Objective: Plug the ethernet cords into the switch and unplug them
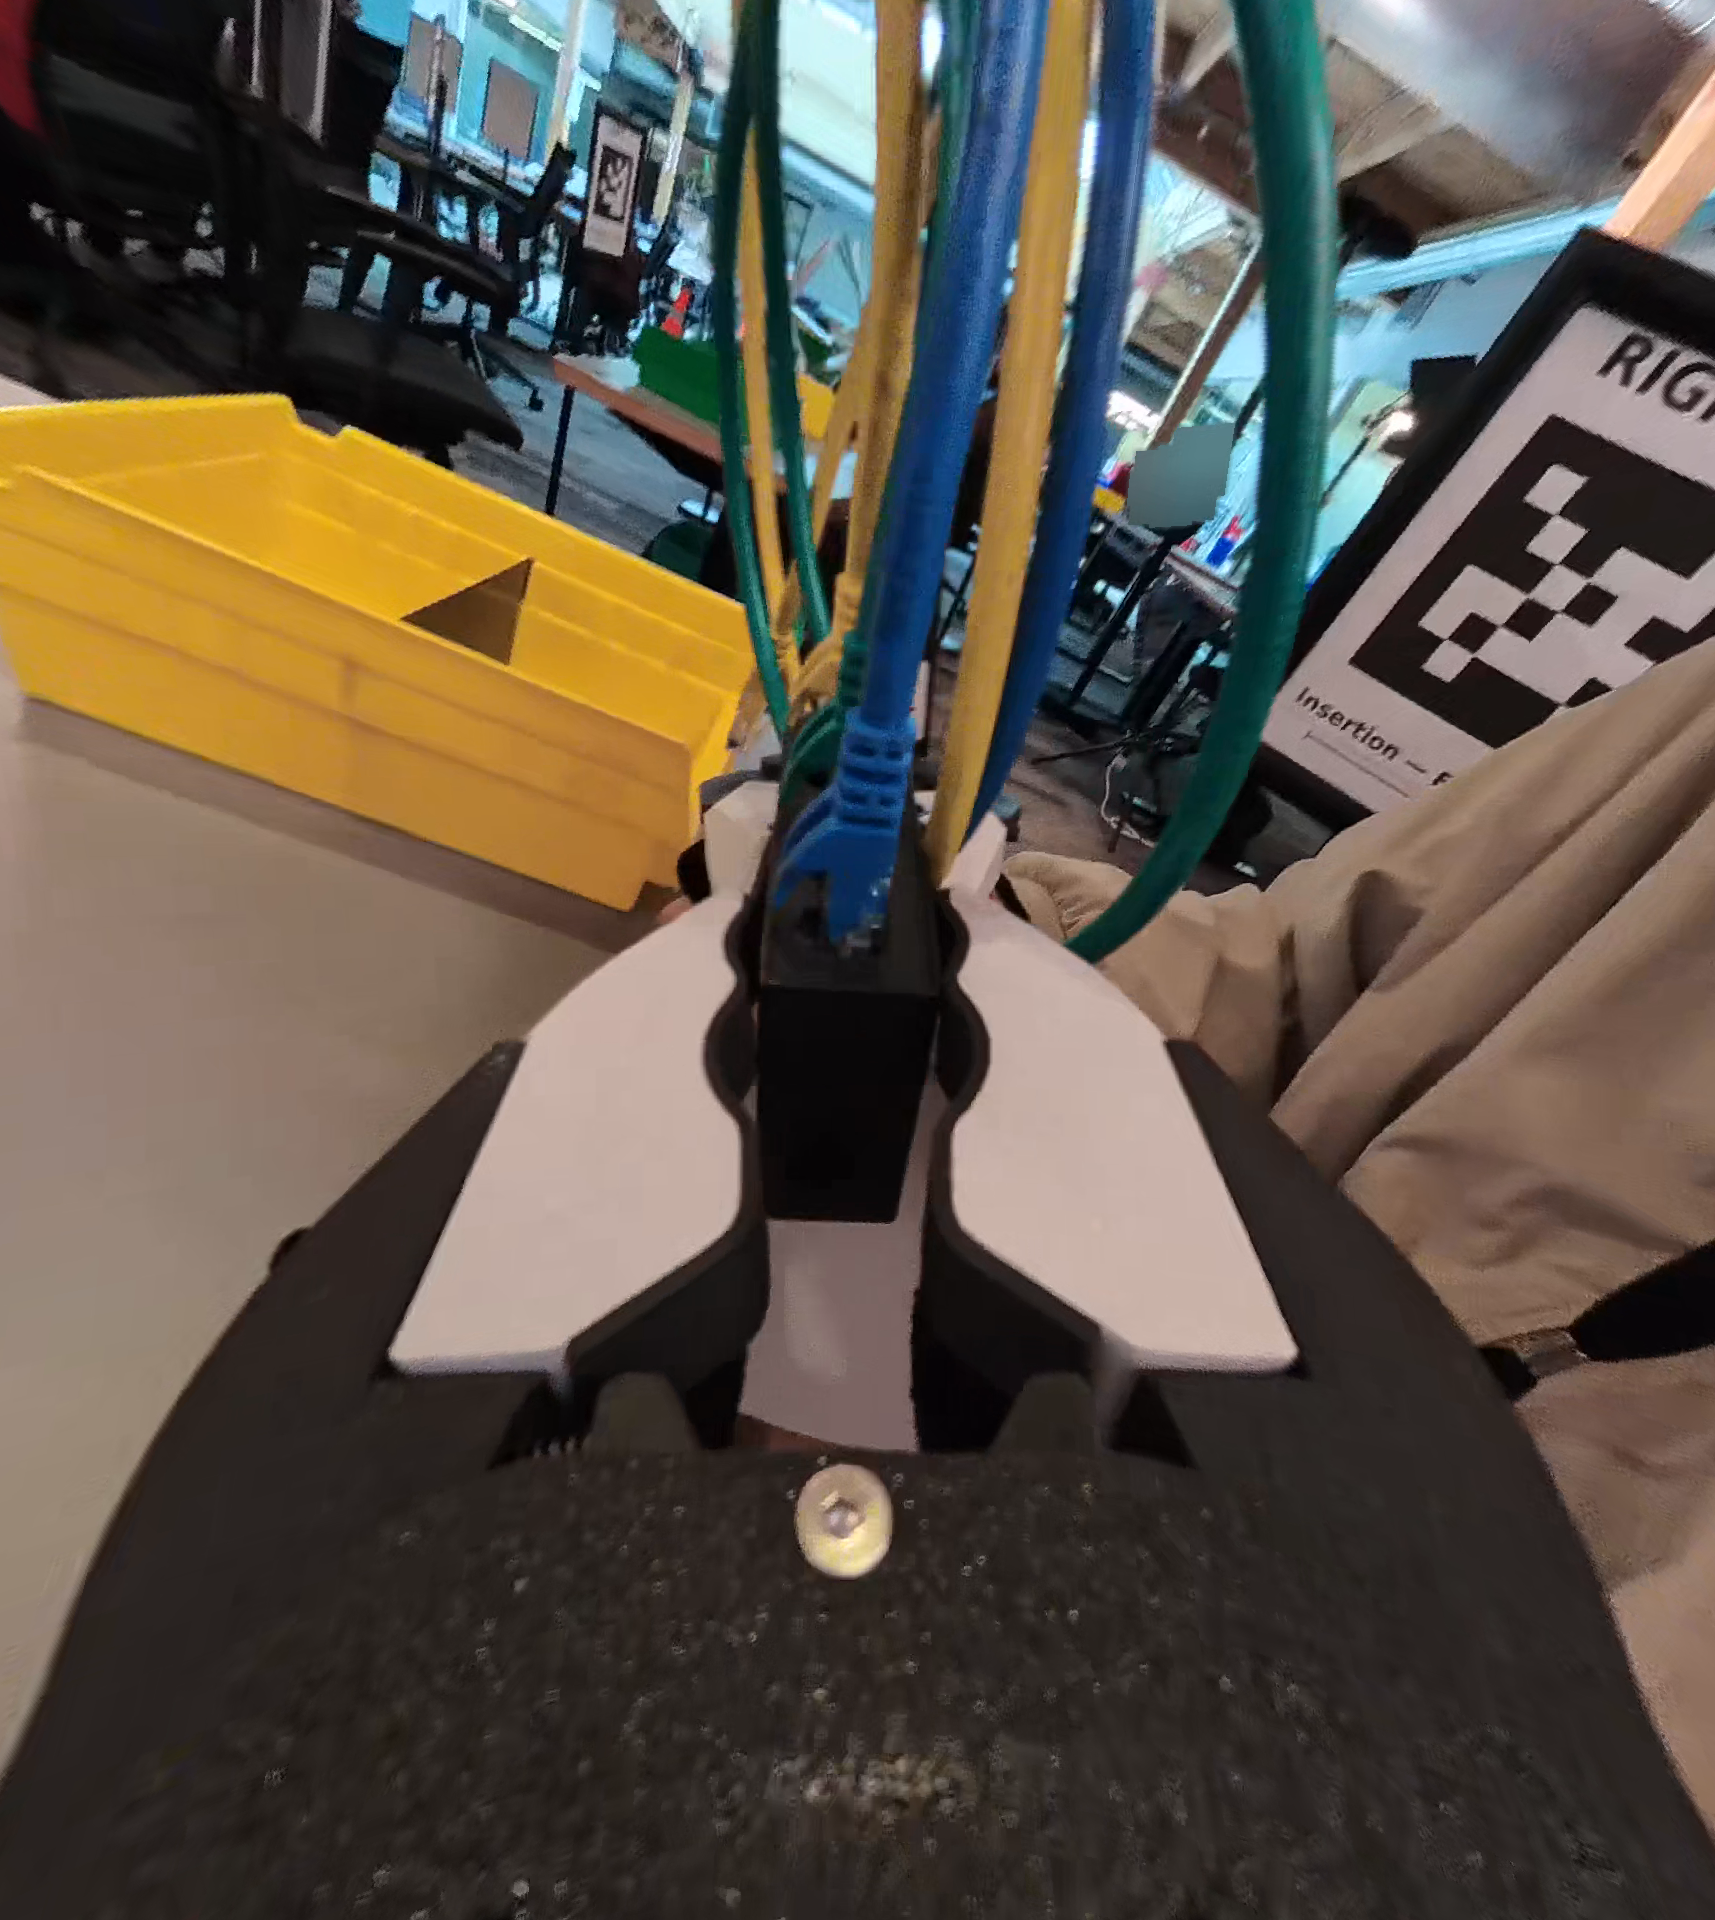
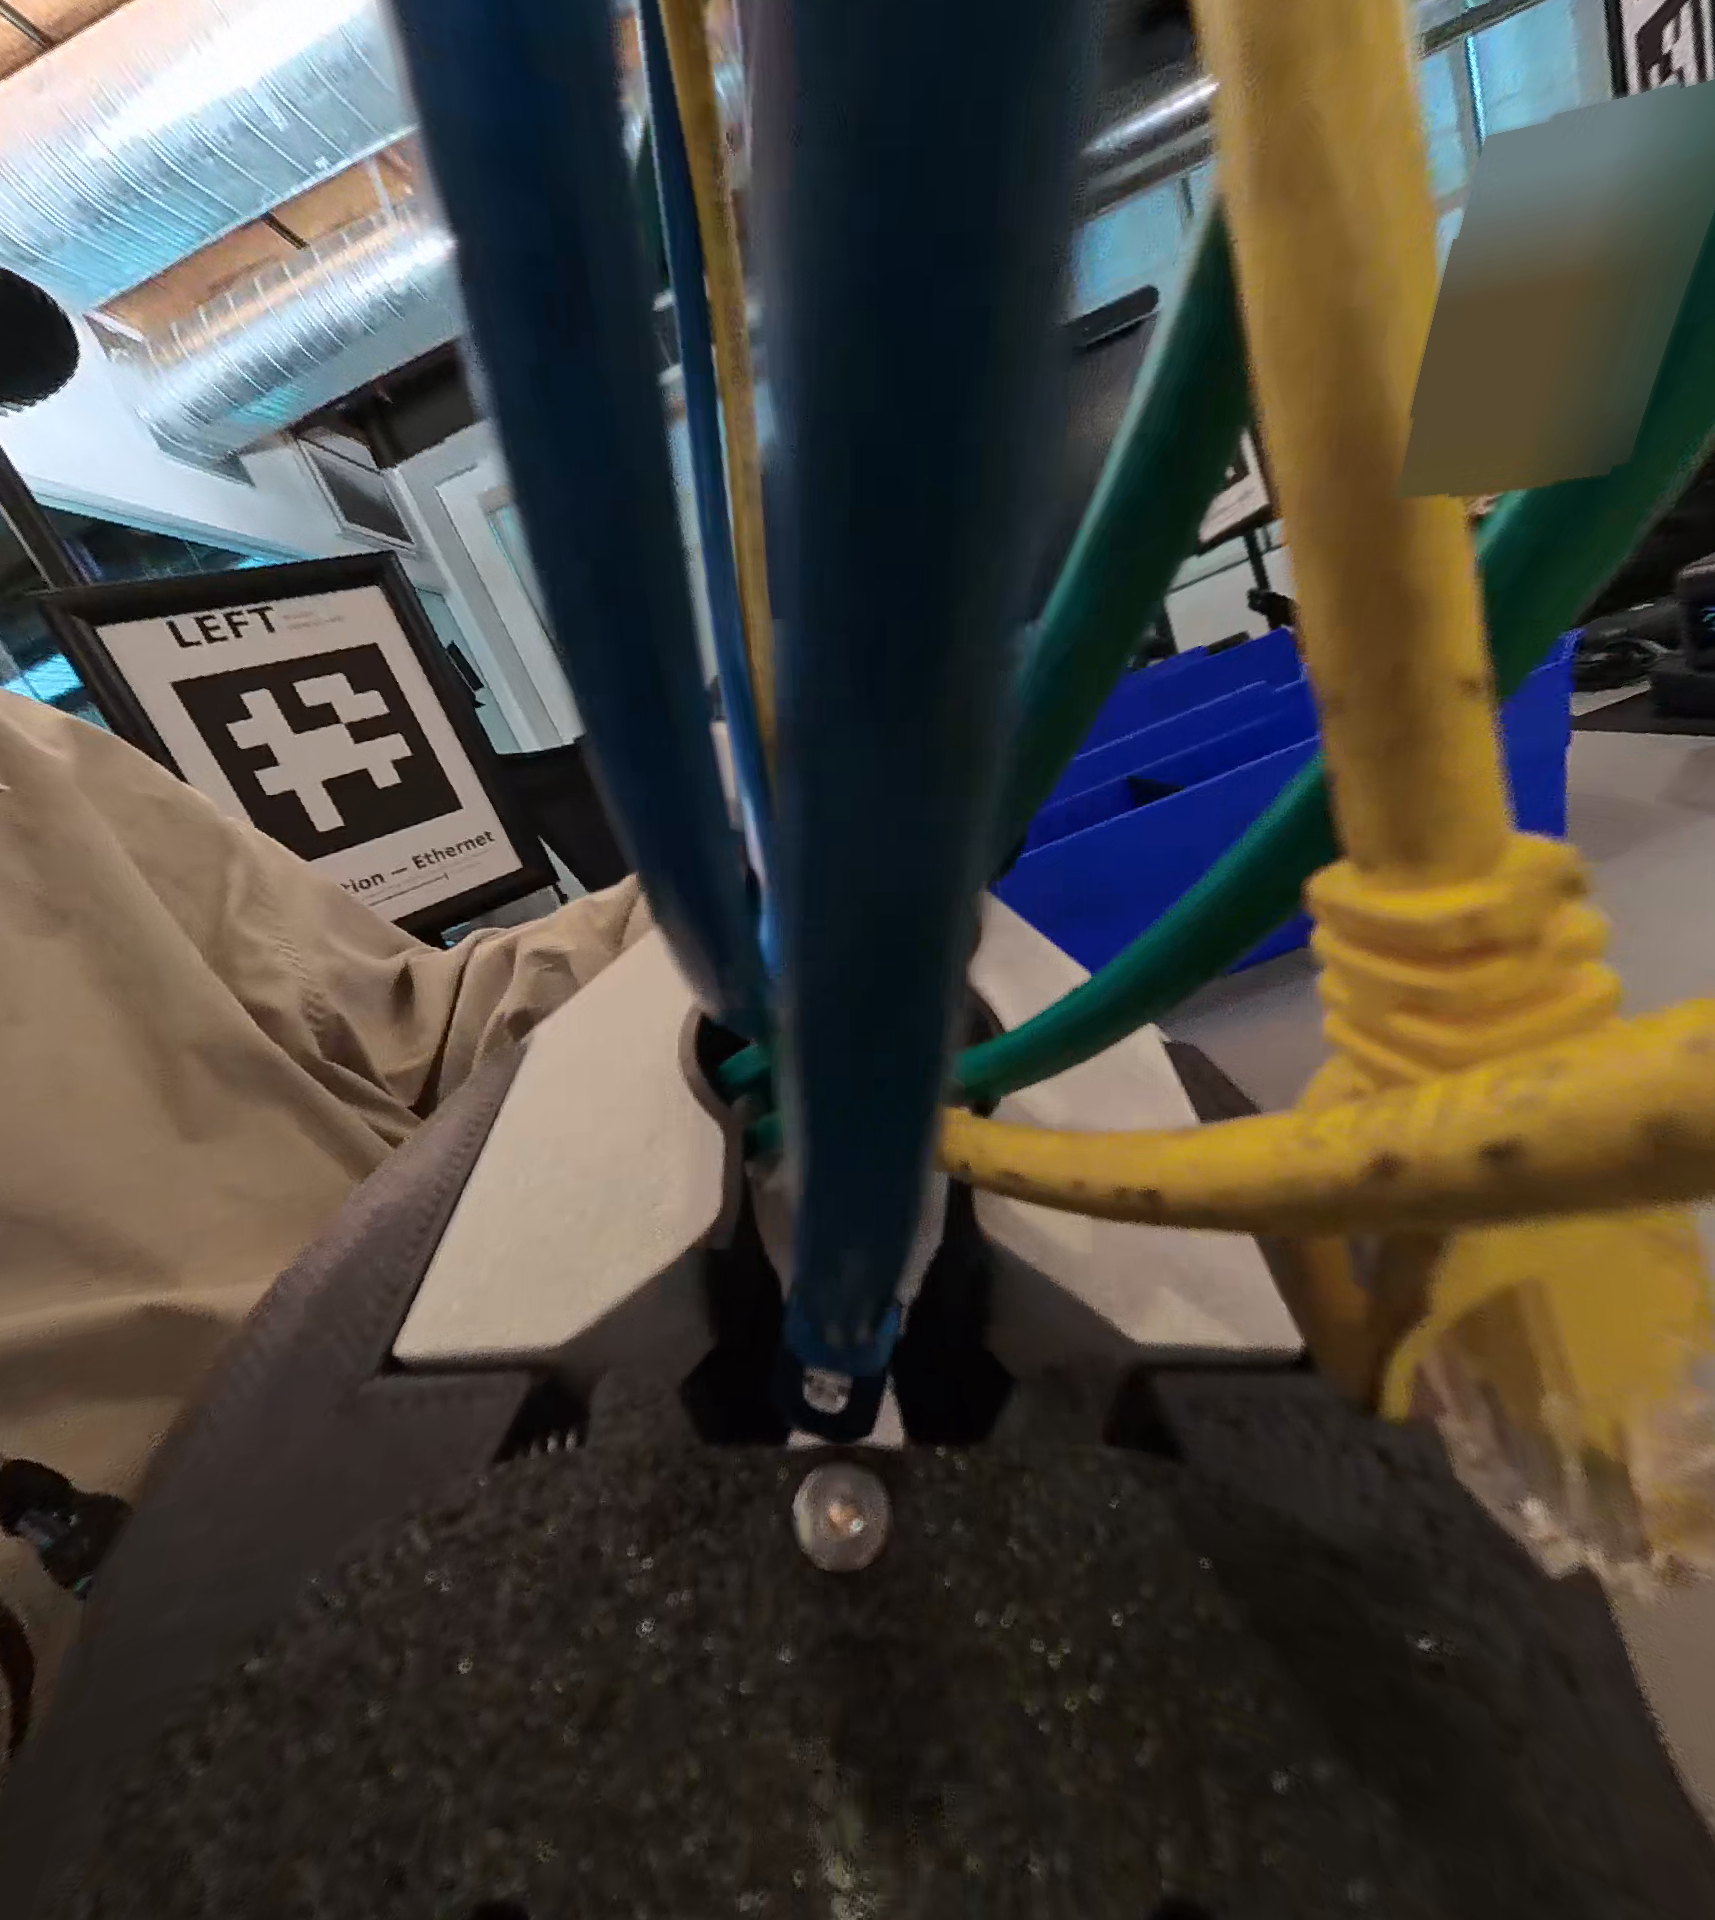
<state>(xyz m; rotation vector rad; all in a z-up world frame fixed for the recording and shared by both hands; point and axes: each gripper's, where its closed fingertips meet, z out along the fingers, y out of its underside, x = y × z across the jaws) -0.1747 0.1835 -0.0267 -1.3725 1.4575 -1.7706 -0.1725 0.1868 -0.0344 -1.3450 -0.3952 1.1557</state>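
- The left gripper (image 1: 848, 883) has its white fingers (image 1: 614, 1122), lined with wavy black pads, clamped onto the flat sides of the switch (image 1: 845, 1081), a small matte black box held above the worktop (image 1: 105, 987).
- A blue cord (image 1: 920, 520) ends in a ribbed moulded boot (image 1: 858, 800) seated in a port on the switch's upper face; green cords (image 1: 1289, 416) and yellow cords (image 1: 1024, 520), all smooth round jacket, rise in loops behind it.
- The right gripper (image 2: 845, 1060) is nearly shut around a second blue cord (image 2: 874, 727), whose clear-tipped plug (image 2: 832, 1387) sits deep between the fingers near the base screw.
- A scuffed yellow cord (image 2: 1352, 520), bound in tight coils of its own length, dangles a loose plug (image 2: 1601, 1423) just right of that gripper.
- Stacked yellow plastic bins (image 1: 333, 665) with stepped rims sit on the pale worktop; blue bins (image 2: 1165, 821) stand on the other side.
- A beige fabric sleeve (image 1: 1455, 987), creased, lies beside the left gripper.
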